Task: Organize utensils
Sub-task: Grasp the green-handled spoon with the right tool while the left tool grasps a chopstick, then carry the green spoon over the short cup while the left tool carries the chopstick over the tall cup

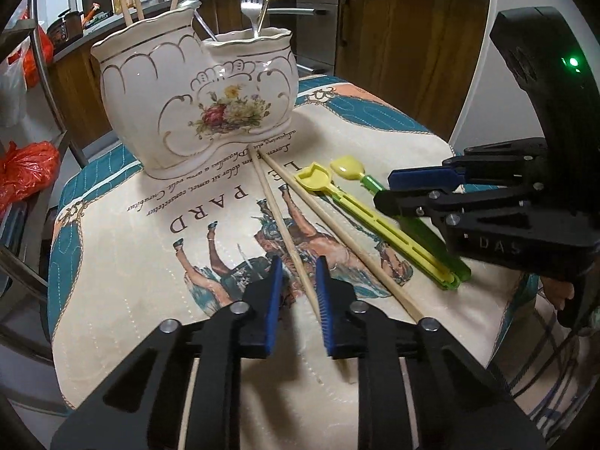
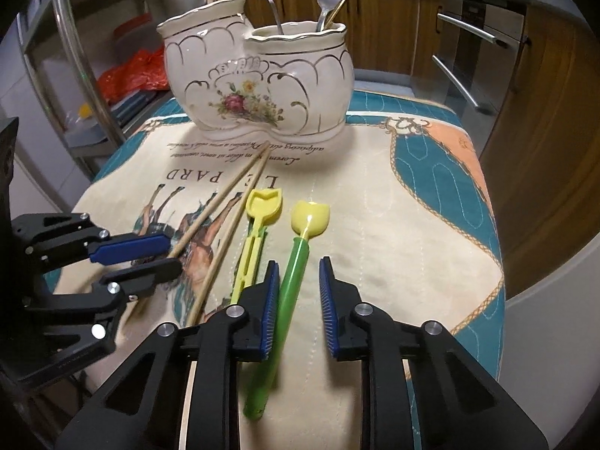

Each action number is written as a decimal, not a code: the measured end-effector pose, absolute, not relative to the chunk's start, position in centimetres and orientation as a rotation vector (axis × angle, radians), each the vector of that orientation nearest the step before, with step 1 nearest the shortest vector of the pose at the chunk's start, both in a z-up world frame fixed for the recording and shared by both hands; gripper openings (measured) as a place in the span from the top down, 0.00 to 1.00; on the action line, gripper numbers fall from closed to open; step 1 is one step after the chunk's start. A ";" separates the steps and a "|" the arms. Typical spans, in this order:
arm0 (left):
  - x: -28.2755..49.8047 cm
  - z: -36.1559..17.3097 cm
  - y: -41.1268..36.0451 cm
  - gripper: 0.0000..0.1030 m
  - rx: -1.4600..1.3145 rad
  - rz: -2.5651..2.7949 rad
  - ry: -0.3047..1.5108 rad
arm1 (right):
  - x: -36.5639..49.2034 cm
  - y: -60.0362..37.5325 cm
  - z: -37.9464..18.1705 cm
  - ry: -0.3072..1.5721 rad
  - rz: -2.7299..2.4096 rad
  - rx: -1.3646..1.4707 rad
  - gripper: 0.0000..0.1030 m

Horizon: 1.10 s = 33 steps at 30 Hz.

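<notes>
From your left wrist view, the holder [image 1: 195,93] on the worktop [image 1: 375,131] already has forks; your left gripper [image 1: 298,285] fingers straddle a chopstick [image 1: 288,240], not clamped. From your right wrist view, the right gripper [image 2: 299,292] fingers flank the green spoon [image 2: 288,300], ungripped.

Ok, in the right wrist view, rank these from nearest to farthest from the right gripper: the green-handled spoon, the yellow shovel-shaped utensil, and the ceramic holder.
1. Green-handled spoon: its handle lies between the right gripper's fingers.
2. Yellow shovel-shaped utensil: just left of the spoon on the cloth.
3. Ceramic holder: at the far end of the cloth, forks standing in it.
</notes>
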State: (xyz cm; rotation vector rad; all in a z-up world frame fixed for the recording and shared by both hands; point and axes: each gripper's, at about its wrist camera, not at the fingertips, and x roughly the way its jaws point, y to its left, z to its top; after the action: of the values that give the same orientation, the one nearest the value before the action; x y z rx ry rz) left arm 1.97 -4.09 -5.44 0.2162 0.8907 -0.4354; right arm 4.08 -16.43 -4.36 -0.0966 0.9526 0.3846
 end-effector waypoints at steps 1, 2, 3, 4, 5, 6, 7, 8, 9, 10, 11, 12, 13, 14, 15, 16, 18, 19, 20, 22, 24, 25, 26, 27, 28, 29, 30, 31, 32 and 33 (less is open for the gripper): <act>2.0 -5.4 -3.9 0.87 0.213 -0.439 0.897 | 4.4 -16.5 -4.4 0.953 0.385 -0.094 0.86; 2.0 -5.3 -3.7 0.89 0.211 -0.443 0.900 | 4.5 -16.6 -4.4 0.954 0.385 -0.093 0.88; 2.0 -5.3 -3.5 0.90 0.215 -0.443 0.906 | 4.7 -16.7 -4.4 0.957 0.390 -0.092 0.90; 1.9 -5.2 -3.1 0.91 0.216 -0.441 0.910 | 4.8 -16.7 -4.3 0.964 0.399 -0.093 0.90; 1.9 -5.2 -2.8 0.91 0.215 -0.436 0.914 | 4.8 -16.8 -4.2 0.965 0.400 -0.097 0.90; 1.9 -5.1 -2.5 0.91 0.217 -0.425 0.920 | 4.7 -16.8 -4.2 0.965 0.397 -0.103 0.90; 1.9 -5.1 -2.3 0.91 0.218 -0.417 0.926 | 4.7 -16.9 -4.1 0.965 0.392 -0.108 0.90; 1.9 -5.1 -2.1 0.91 0.218 -0.407 0.930 | 4.8 -17.1 -4.1 0.967 0.388 -0.107 0.90; 1.9 -5.1 -1.9 0.91 0.213 -0.400 0.934 | 4.8 -17.1 -4.2 0.970 0.387 -0.103 0.90; 1.9 -5.1 -1.8 0.91 0.205 -0.398 0.939 | 4.9 -17.2 -4.2 0.972 0.386 -0.098 0.90; 2.0 -5.1 -1.7 0.90 0.199 -0.397 0.941 | 5.0 -17.1 -4.3 0.973 0.385 -0.098 0.90; 2.0 -5.1 -1.8 0.90 0.198 -0.393 0.941 | 5.1 -17.0 -4.3 0.973 0.384 -0.100 0.88; 2.1 -5.1 -1.8 0.89 0.194 -0.387 0.940 | 5.2 -16.9 -4.3 0.972 0.383 -0.103 0.87; 2.2 -5.1 -1.8 0.89 0.187 -0.381 0.940 | 5.2 -16.8 -4.3 0.971 0.383 -0.107 0.86; 2.3 -5.2 -1.8 0.89 0.181 -0.376 0.940 | 5.4 -16.7 -4.3 0.969 0.383 -0.107 0.86; 2.5 -5.2 -1.8 0.89 0.173 -0.369 0.938 | 5.6 -16.7 -4.4 0.967 0.384 -0.100 0.86; 2.7 -5.3 -1.8 0.89 0.160 -0.348 0.930 | 5.8 -16.8 -4.5 0.966 0.383 -0.074 0.87; 2.6 -5.3 -1.9 0.89 0.162 -0.343 0.924 | 5.9 -16.9 -4.5 0.965 0.383 -0.062 0.90; 2.7 -5.3 -1.9 0.91 0.164 -0.340 0.919 | 5.9 -16.9 -4.5 0.962 0.380 -0.061 0.90; 2.6 -5.4 -1.9 0.95 0.170 -0.344 0.906 | 5.8 -17.1 -4.5 0.957 0.384 -0.052 0.90; 2.6 -5.3 -1.5 0.95 0.159 -0.356 0.904 | 5.7 -17.3 -4.4 0.947 0.385 -0.050 0.90; 2.5 -5.2 -1.3 0.95 0.157 -0.357 0.899 | 5.5 -17.5 -4.1 0.933 0.386 -0.043 0.90; 2.5 -5.1 -1.0 0.95 0.156 -0.357 0.893 | 5.4 -17.7 -3.8 0.916 0.391 -0.031 0.90; 2.6 -4.9 -0.8 0.95 0.149 -0.364 0.886 | 5.2 -17.9 -3.5 0.901 0.393 -0.023 0.90; 2.4 -4.5 -0.6 0.95 0.141 -0.378 0.871 | 5.0 -18.2 -3.1 0.883 0.396 -0.014 0.90; 2.2 -4.0 -0.2 0.95 0.142 -0.385 0.849 | 4.7 -18.4 -2.5 0.856 0.404 -0.004 0.90; 2.0 -3.6 -0.1 0.95 0.140 -0.396 0.824 | 4.3 -18.6 -2.1 0.830 0.409 0.003 0.90; 1.7 -3.0 0.2 0.95 0.133 -0.414 0.793 | 4.0 -18.9 -1.5 0.798 0.415 0.013 0.90; 1.4 -2.4 0.5 0.95 0.133 -0.422 0.754 | 3.9 -19.0 -1.2 0.782 0.419 0.020 0.90; 1.2 -2.0 0.6 0.95 0.136 -0.420 0.733 | 3.9 -19.2 -1.0 0.767 0.424 0.025 0.90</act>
State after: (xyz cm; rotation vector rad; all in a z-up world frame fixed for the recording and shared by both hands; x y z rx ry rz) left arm 1.23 0.59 -2.00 0.1359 0.7332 -0.4204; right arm 3.86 -19.20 -0.97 0.0251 0.7672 0.4244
